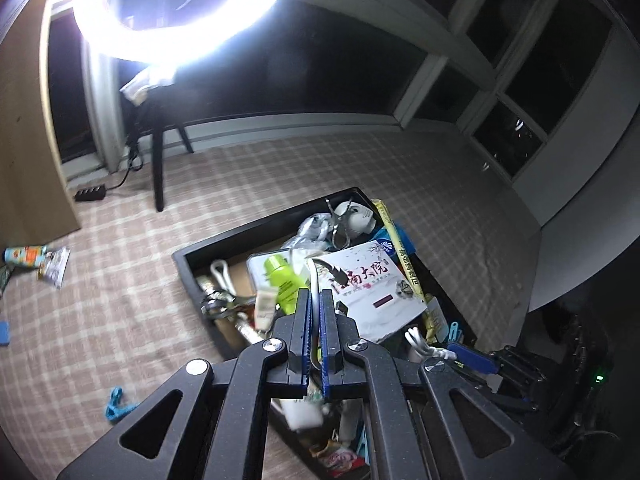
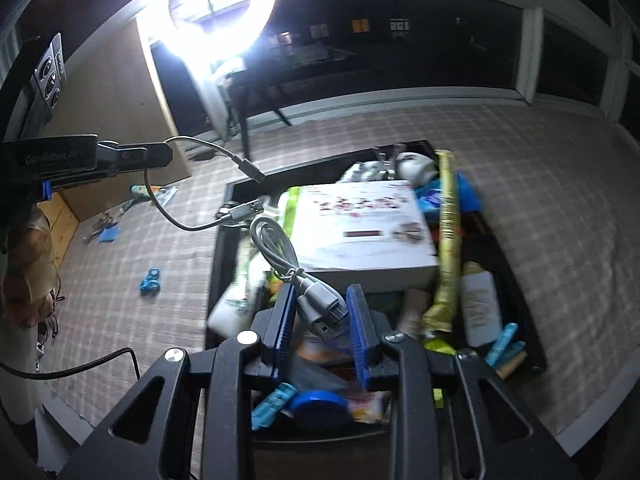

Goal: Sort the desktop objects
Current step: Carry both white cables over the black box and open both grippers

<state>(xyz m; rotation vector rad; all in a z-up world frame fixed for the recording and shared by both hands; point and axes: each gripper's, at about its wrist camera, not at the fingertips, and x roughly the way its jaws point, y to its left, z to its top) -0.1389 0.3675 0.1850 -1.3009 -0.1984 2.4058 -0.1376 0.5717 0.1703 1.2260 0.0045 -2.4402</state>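
My left gripper is shut on a thin cable that rises between its blue pads to a dark plug. It hangs over a black tray crammed with objects, among them a white printed box and a green bottle. In the right wrist view the left gripper reaches in from the left, and its cable dangles in a loop with both plugs free. My right gripper is shut on a coiled grey USB cable above the same tray and white box.
A checked cloth covers the table. A blue clip and some packets lie loose on it left of the tray. A bright ring light on a black tripod stands at the back. A person's hand shows at the left.
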